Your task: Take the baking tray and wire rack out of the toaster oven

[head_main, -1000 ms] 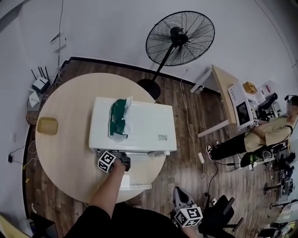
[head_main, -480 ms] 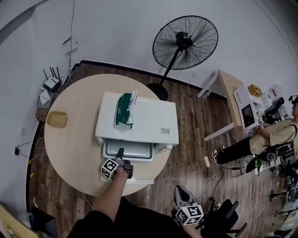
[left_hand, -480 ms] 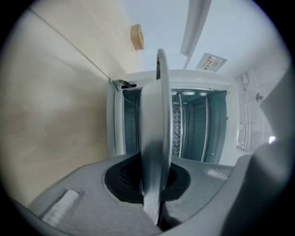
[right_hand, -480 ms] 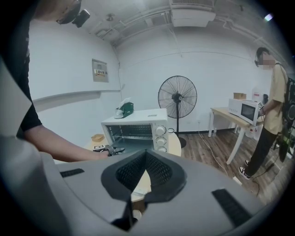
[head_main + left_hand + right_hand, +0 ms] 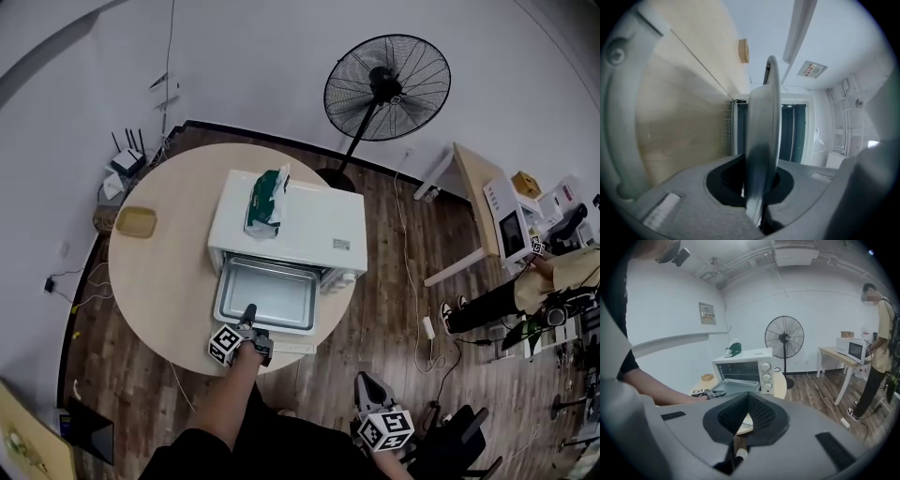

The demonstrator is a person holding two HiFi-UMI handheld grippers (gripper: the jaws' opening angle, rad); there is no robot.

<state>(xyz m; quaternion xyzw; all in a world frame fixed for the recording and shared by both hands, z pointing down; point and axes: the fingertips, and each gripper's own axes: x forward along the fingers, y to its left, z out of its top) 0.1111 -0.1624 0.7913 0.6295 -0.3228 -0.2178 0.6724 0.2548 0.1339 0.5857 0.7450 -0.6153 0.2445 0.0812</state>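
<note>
Jaws of the left gripper pinched the tray at its 6 o'clock rim; the right gripper was closed, empty. With one narrow hold, the tray might tilt and slip.

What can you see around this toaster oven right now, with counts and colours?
table: one, light wood, round, centre
toaster oven: one, white, on the table, door open
baking tray: one, grey metal, out in front of the oven's opening
pack: one, green and white, on the oven's top
dish: one, tan, near the table's left edge
fan: one, black, on the floor behind the table
microwave: one, white, on the side desk at right
bystander: one, beside that desk
left tongs: grey, shut on the baking tray's front rim
right tongs: grey, shut, empty, off the table
</note>
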